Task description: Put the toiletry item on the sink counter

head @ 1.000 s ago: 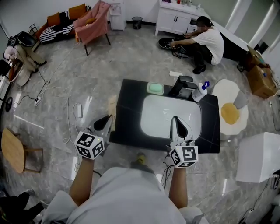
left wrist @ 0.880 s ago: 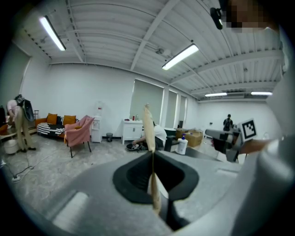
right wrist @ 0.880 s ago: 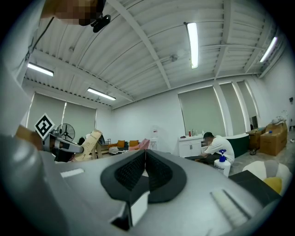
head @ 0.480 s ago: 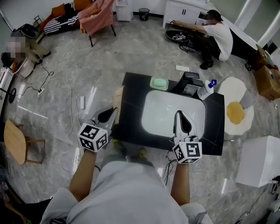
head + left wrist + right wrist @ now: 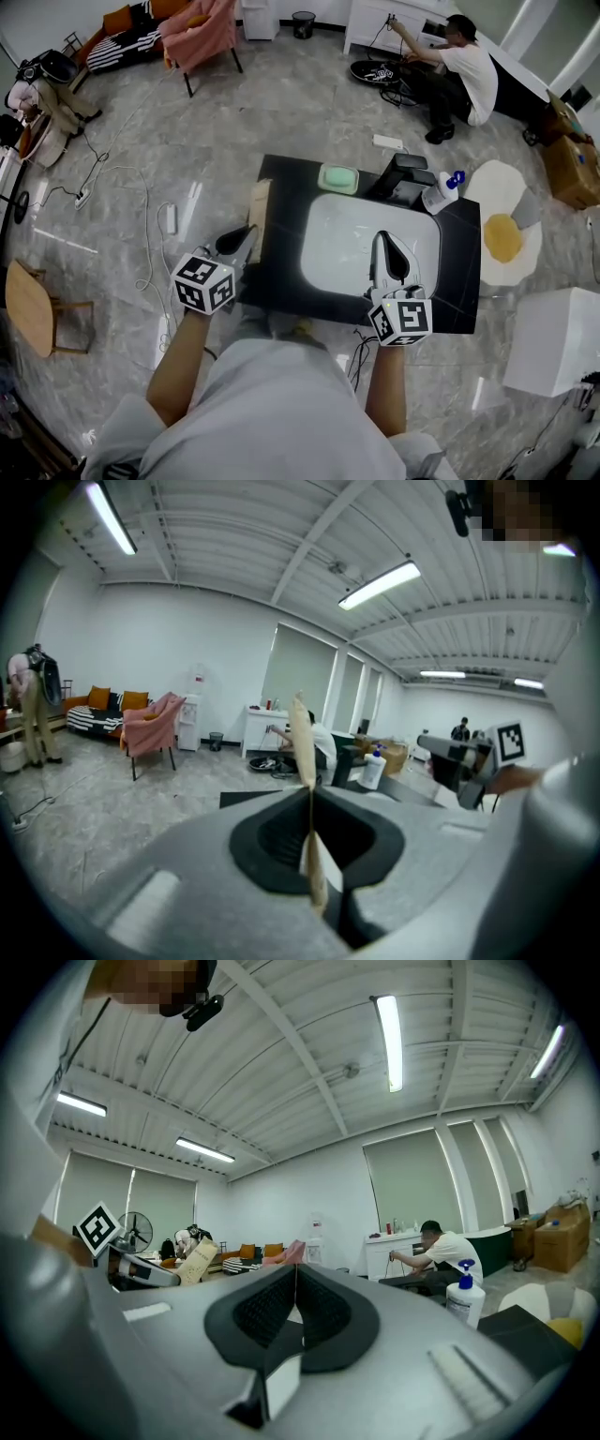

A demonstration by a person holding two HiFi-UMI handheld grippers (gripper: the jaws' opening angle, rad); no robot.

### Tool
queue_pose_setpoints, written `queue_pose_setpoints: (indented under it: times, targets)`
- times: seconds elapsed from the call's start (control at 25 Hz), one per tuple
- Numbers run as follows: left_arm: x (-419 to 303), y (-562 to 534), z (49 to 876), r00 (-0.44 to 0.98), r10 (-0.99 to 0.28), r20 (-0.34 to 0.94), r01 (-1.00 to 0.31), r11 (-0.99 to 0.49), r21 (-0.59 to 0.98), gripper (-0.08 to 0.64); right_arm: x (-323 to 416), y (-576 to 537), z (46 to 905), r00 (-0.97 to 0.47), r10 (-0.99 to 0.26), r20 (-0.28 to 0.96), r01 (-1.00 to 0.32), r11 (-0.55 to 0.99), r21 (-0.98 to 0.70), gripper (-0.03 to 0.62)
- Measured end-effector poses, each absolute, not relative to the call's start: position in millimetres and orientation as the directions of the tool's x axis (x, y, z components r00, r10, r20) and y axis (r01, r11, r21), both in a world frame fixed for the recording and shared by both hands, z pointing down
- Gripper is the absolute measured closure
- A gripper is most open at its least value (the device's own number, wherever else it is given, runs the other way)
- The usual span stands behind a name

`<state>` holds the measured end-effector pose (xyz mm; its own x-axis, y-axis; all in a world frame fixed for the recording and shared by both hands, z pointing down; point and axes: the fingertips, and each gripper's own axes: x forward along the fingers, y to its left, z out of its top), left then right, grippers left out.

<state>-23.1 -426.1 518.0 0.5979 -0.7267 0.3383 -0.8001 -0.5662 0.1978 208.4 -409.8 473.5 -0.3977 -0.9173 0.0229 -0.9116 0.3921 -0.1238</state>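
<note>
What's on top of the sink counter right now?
Along the back of the sink counter: green soap dish, black faucet, white pump bottle. The right gripper hides part of the basin. The tan pack in the left gripper isn't on it yet.

Head view steeply down on sink counter (image 5: 281, 216); gripper views level, share bottle (image 5: 459, 1290).

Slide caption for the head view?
Left gripper shut on a tan carton at the left edge of the black sink counter; right gripper shut and empty over the white basin.
</note>
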Motion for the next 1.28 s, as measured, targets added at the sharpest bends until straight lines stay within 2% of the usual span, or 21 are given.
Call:
queue_pose_setpoints:
  times: [0.44,1.28]
  targets:
    - [-10,-463,572,0.599,-0.66,0.454,-0.795,-0.558,0.238,0.552,215,-432,485,-0.374,-0.926,0.053,-0.922,0.365,-0.128,0.589]
    - [-5,-506,684,0.513,-0.581,0.632,-0.851,-0.443,0.284,0.552,211,-453,504,-0.383,-0.919,0.09,-0.921,0.372,-0.116,0.589]
